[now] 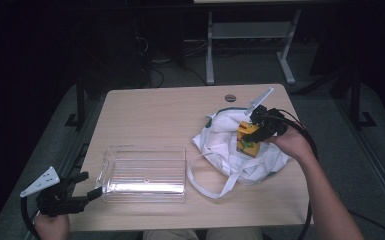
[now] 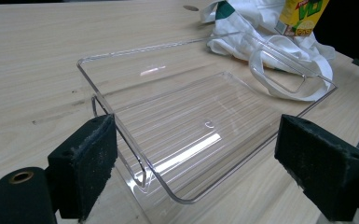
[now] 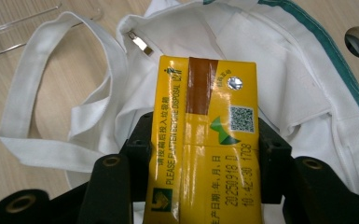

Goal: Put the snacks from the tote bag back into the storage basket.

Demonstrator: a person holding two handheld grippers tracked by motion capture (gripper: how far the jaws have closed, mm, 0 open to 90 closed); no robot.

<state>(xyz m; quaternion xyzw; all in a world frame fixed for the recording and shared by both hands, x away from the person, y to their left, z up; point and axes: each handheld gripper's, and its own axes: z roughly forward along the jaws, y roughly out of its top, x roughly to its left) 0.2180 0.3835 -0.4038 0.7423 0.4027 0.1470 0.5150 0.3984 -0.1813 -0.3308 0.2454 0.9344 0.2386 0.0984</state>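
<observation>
— While the right claw [image 1: 254,131] pinches the yellow cardboard juice box [image 1: 248,139], how far along is the job?

— About halfway, I think. The box sits tight between the two black jaws, and it is up in the air just above the white cloth bag with the green trim [image 1: 230,145]. So the picking-up part looks done.

— Where does it go next?

— My guess is the clear plastic tray [image 1: 145,172]. It lies flat on the pale wooden table [image 1: 150,112], to the left of the bag, and it has nothing in it. So the putting-in part is left.

— What is the left claw [image 1: 87,189] doing?

— Its jaws are spread wide and hold nothing. It waits at the near left corner of the tray. One jaw is close by the tray's edge, but I cannot tell if it touches.

— Is there more in the bag?

— I cannot tell. The cloth is bunched up, and its long white strap [image 1: 207,182] lies loose on the table near the tray.

— So what is left?

— Carry the box over to the tray, set it down inside, and let go. It should not snag on the strap.
</observation>
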